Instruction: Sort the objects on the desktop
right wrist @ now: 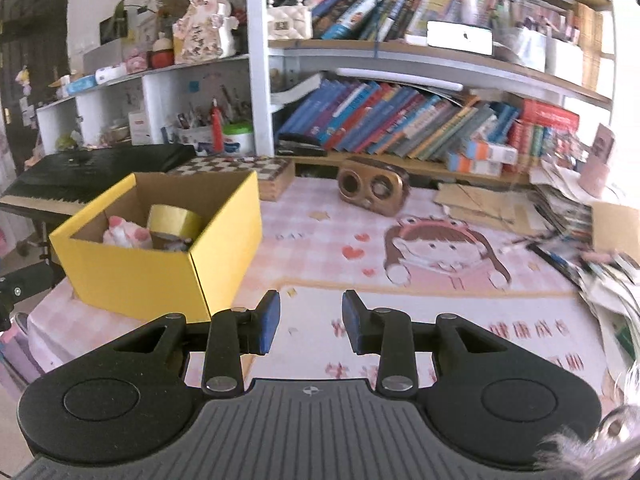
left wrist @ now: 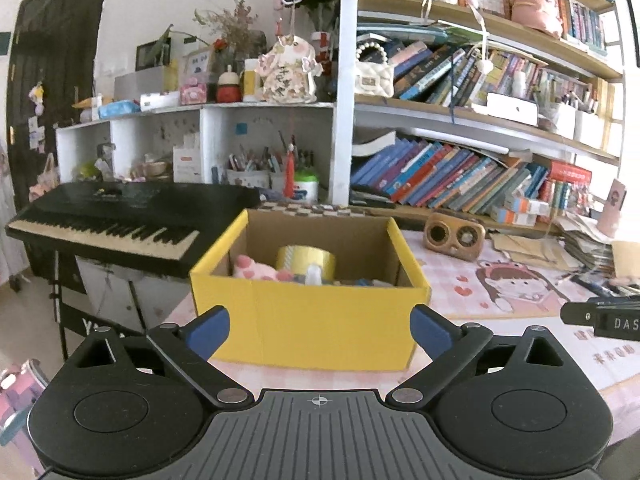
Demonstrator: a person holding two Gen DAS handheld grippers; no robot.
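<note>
Facing the yellow box (left wrist: 308, 320) at twelve o'clock, your left gripper (left wrist: 320, 326) is wide open and empty; the right gripper (right wrist: 311, 320), narrowly open, holds nothing. Choose a next desk item at two o'clock.

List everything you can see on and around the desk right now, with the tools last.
box: one, yellow outside, open top, left end of desk
tape roll: one, yellow, inside box
plush toy: one, pink and white, inside box beside tape
desk mat: one, pink check with cartoon girl, covers desk
speaker: one, brown, back of desk
checkerboard case: one, brown and white, behind box
keyboard: one, black, left of desk
books: many, mixed colours, shelves behind
left tool: blue pads, wide open, empty, facing box
right tool: blue pads, narrower gap, empty, over mat
</note>
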